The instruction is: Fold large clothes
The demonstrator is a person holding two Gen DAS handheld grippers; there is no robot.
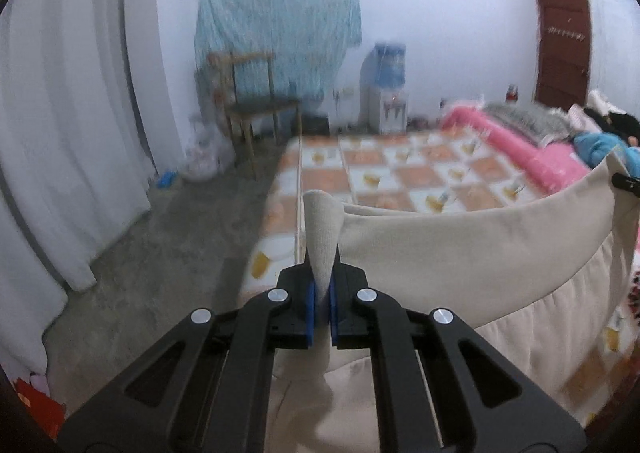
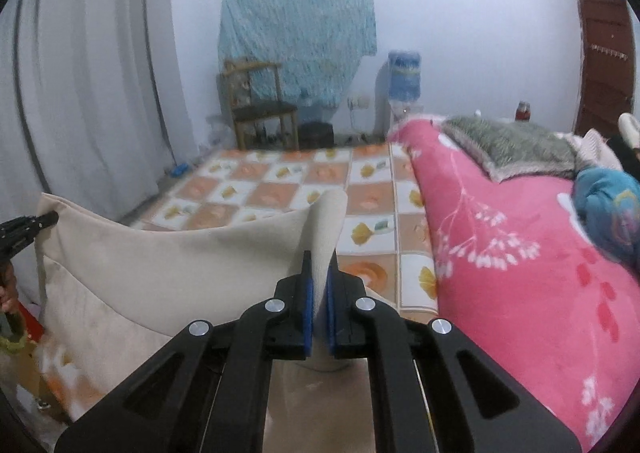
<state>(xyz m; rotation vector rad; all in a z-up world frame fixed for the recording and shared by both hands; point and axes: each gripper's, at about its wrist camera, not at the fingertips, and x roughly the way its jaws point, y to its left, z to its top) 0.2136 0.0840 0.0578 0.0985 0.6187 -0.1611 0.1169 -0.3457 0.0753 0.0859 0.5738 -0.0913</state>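
While stretched taut above the checkered bed, beige garment sags in a shallow curve between two pinched corners, soft and faintly creased. Left hand-held gripper clamped on one corner, right hand-held gripper clamped on the other.
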